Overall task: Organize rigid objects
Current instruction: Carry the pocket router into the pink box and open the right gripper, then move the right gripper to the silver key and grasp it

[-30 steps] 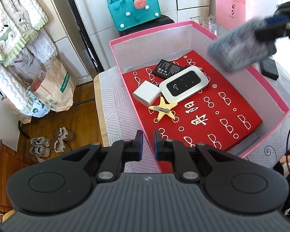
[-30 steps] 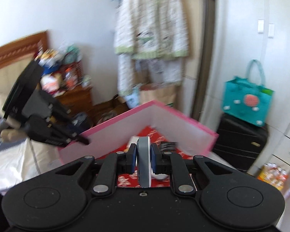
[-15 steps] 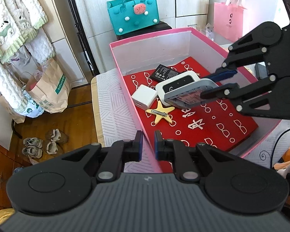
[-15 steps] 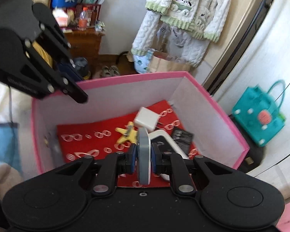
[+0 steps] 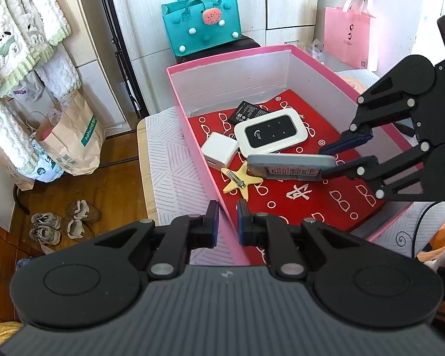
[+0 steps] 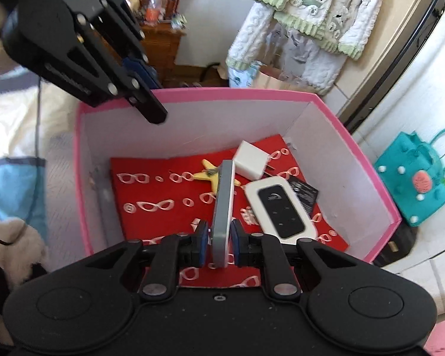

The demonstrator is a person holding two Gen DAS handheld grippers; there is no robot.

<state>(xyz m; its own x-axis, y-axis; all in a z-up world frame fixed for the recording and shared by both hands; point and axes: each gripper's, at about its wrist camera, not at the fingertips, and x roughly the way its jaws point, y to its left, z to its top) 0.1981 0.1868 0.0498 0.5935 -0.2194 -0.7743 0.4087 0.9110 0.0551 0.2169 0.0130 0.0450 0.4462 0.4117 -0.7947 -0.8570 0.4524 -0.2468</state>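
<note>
A pink box (image 5: pixel 228 56) with a red patterned lining holds a white pocket router (image 5: pixel 270 132), a white charger cube (image 5: pixel 219 149), a yellow star hair clip (image 5: pixel 241 179) and a black battery (image 5: pixel 249 111). My right gripper (image 6: pixel 221 234) is shut on a flat grey device (image 6: pixel 222 201), held on edge low inside the box. The device's far end reaches the star clip (image 6: pixel 206 173), with the router (image 6: pixel 281 207) to its right. My left gripper (image 5: pixel 228 222) is shut, with the box's near wall running between its pads. In the right wrist view, the left gripper (image 6: pixel 154 112) sits at the far rim (image 6: pixel 222 93).
The box stands on a white patterned tabletop (image 5: pixel 169 148). Behind it are a teal felt bag (image 5: pixel 201 23) and a pink paper bag (image 5: pixel 350 38). Left of the table, a brown paper bag (image 5: pixel 71 142) and shoes (image 5: pixel 59 222) lie on the wooden floor below hanging fleece clothes.
My right gripper has rolled and come down from above the box's right rim into the box with the grey device. The left gripper has stayed at the near wall.
</note>
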